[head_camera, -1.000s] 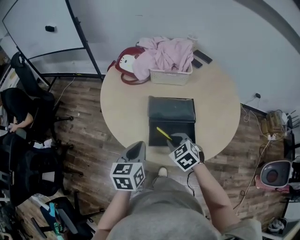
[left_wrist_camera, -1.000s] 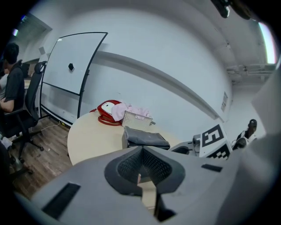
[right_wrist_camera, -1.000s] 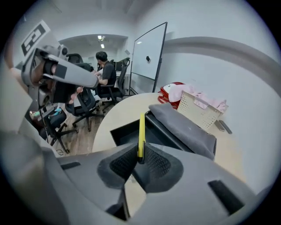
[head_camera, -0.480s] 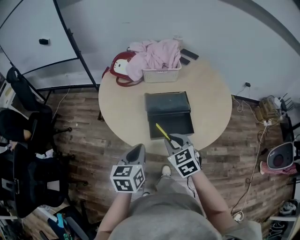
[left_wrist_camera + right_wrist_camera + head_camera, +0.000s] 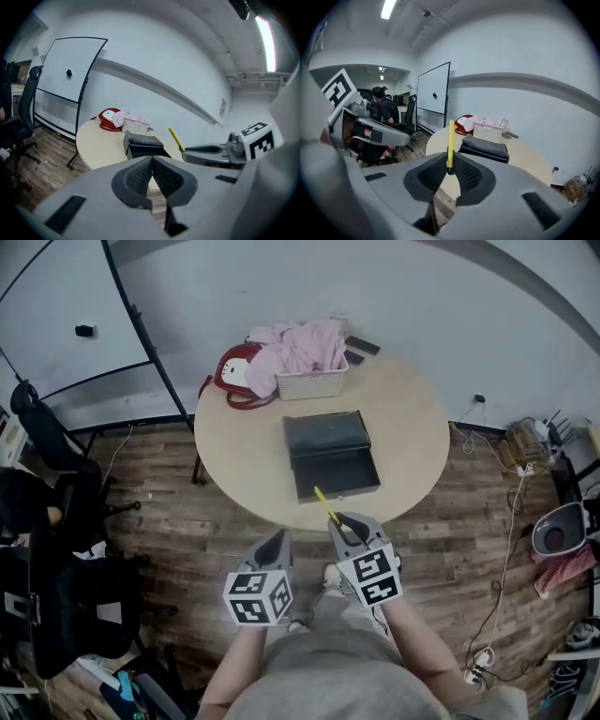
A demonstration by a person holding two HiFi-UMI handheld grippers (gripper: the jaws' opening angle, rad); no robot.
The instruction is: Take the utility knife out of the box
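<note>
The open black box [image 5: 330, 457] rests on the round beige table [image 5: 244, 456]. The yellow utility knife [image 5: 325, 505] is out of it, held over the table's near edge. My right gripper [image 5: 339, 519] is shut on the knife's lower end; in the right gripper view the knife [image 5: 450, 145] stands upright between the pads of the right gripper [image 5: 450, 165], with the box [image 5: 485, 147] beyond. My left gripper [image 5: 278, 538] hangs over the floor beside it, off the table. Its pads meet with nothing between them in the left gripper view [image 5: 151, 161], where the knife [image 5: 176, 138] shows at right.
A white basket [image 5: 314, 385] with pink cloth and a red bag [image 5: 232, 371] sit at the table's far edge. A whiteboard stand [image 5: 141, 324] is at the left, black office chairs [image 5: 56, 521] at far left, cables and appliances [image 5: 553, 540] on the floor at right.
Both grippers have drawn back from the table toward the person. The right one has carried the knife up and away from the box to the table's near edge.
</note>
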